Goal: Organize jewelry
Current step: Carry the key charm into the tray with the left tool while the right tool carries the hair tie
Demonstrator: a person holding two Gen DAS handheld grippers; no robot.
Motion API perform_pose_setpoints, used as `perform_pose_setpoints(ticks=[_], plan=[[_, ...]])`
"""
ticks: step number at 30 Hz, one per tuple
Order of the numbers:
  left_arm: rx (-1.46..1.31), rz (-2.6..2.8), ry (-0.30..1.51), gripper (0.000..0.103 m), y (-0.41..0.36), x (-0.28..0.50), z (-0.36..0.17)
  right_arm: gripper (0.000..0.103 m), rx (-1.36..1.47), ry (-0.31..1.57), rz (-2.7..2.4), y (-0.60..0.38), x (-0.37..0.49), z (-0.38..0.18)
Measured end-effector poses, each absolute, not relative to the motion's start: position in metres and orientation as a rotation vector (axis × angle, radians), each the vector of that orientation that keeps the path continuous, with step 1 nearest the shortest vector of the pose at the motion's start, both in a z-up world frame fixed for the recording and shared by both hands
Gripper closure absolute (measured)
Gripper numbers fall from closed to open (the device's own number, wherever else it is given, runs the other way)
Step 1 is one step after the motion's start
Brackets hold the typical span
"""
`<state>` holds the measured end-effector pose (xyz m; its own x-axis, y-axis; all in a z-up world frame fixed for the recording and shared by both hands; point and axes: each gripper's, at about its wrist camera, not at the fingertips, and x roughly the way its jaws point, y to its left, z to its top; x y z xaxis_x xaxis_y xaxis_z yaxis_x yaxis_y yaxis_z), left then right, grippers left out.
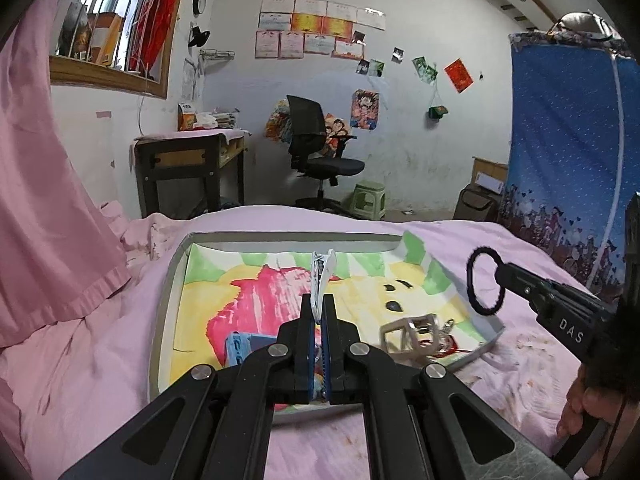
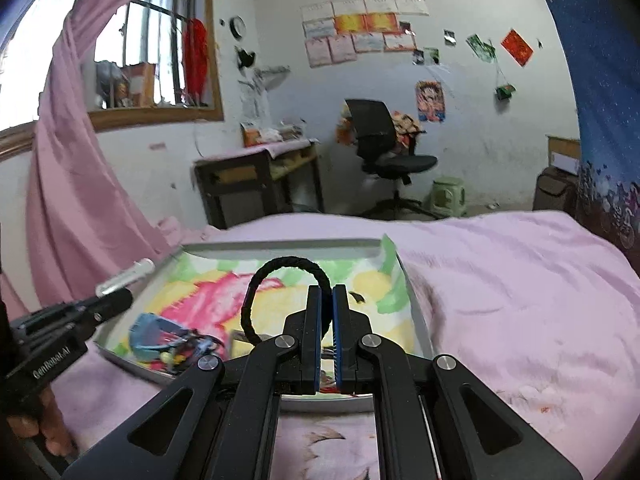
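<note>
A white hair clip (image 1: pixel 322 276) was pinched in the left gripper (image 1: pixel 318 304) at frame centre, above the tray (image 1: pixel 168 280). A black braided bracelet (image 2: pixel 280 288) was clamped in the right gripper (image 2: pixel 324 300). Sorting seemed underway; placement inside the tray likely came next.

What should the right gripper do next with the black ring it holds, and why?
Probably lower the black ring into the tray and open. The right gripper is shut on it above the tray's coloured lining, where other jewelry already lies. The left gripper holds a white clip, so it cannot help.
</note>
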<state>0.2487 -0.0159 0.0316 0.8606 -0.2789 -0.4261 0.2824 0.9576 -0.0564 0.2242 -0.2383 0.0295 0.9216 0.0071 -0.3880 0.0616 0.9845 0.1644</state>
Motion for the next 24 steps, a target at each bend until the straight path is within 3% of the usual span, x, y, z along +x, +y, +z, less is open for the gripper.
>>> perform_pose_setpoints(ticks=[24], plan=[[0.013, -0.245, 0.629, 0.100, -0.016, 0.282, 0.009, 0.098, 0.191, 0.555, -0.045, -0.237, 0.265, -0.011]])
